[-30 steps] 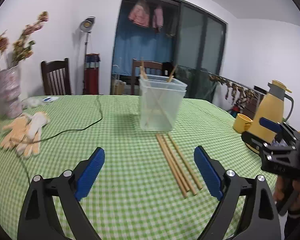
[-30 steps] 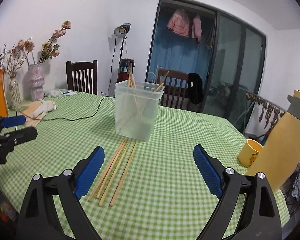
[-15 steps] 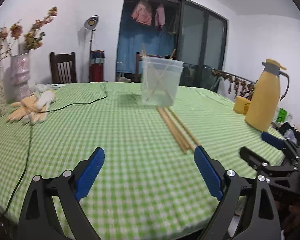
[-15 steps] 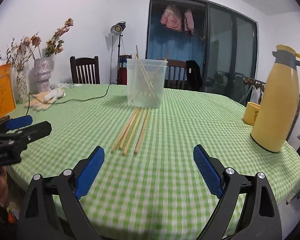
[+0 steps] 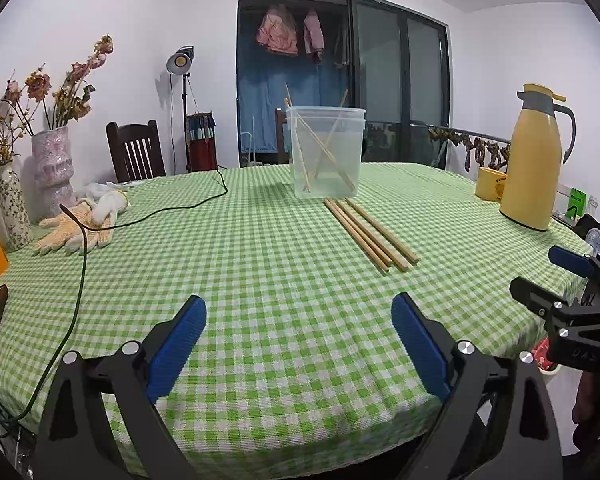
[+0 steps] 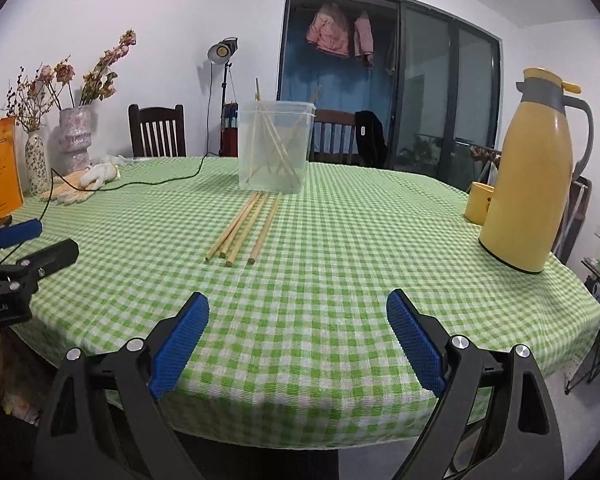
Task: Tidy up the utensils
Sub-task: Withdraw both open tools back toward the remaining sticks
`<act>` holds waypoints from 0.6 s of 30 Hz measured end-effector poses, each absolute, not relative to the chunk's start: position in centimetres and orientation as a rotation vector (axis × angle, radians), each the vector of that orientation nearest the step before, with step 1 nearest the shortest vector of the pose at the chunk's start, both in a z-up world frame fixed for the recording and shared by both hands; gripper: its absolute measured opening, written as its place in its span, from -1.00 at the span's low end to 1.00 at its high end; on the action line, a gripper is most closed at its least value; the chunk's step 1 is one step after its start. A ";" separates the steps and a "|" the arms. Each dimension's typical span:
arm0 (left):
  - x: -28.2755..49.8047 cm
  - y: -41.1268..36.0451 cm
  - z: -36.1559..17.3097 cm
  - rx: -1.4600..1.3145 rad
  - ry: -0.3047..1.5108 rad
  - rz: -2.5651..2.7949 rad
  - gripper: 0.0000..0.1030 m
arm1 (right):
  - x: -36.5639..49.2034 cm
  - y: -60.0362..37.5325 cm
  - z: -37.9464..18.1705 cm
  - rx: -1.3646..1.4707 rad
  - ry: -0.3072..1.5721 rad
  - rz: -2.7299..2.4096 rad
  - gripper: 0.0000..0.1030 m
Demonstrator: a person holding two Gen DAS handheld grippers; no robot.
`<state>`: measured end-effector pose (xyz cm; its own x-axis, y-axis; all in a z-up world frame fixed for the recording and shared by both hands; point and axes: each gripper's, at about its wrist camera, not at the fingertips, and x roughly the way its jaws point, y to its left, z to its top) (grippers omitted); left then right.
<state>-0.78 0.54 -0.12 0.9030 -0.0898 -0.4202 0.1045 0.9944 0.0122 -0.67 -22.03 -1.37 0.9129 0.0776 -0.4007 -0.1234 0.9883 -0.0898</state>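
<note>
Both grippers, left (image 5: 298,340) and right (image 6: 298,340), spread, empty. Approach chopsticks (image 6: 242,228) at frame centre; pinch one near its end, then lift into tub (image 6: 275,146).

Count on the bench (image 5: 260,280):
- Loose chopsticks (image 6: 242,226): four, side by side.
- Clear container (image 6: 275,146): one, holding several more chopsticks, number unclear.
- Yellow jug (image 6: 534,184): one.
- Yellow mug (image 6: 476,203): one.
- Vases (image 6: 74,140): two.
- Work gloves (image 5: 80,224): one pair.
</note>
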 end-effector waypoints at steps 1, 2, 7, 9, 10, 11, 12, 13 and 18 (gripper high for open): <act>-0.7 0.6 -0.2 0.034 0.436 -0.101 0.78 | -0.5 -22.2 -1.5 -0.120 0.415 0.100 0.68; -0.6 0.6 -0.3 0.033 0.443 -0.102 0.78 | -0.4 -22.3 -1.6 -0.118 0.421 0.103 0.68; 2.6 0.7 0.5 0.003 0.510 -0.120 0.78 | 2.3 -22.4 -0.9 -0.103 0.473 0.132 0.68; 5.0 0.4 1.2 -0.003 0.558 -0.120 0.78 | 4.3 -21.9 -0.3 -0.138 0.494 0.159 0.68; 6.4 0.2 1.4 -0.002 0.593 -0.120 0.78 | 5.2 -21.9 -0.1 -0.149 0.502 0.161 0.68; 7.7 0.0 1.6 0.000 0.623 -0.119 0.78 | 6.1 -21.9 0.1 -0.153 0.514 0.169 0.66; 9.5 -0.2 1.7 -0.004 0.659 -0.120 0.78 | 7.5 -22.0 0.5 -0.140 0.543 0.182 0.54; 11.3 -0.4 1.8 -0.012 0.689 -0.129 0.78 | 8.6 -22.2 0.7 -0.120 0.571 0.195 0.51; 18.0 -1.6 2.4 -0.001 0.743 -0.183 0.78 | 15.0 -22.8 1.7 -0.020 0.719 0.280 0.36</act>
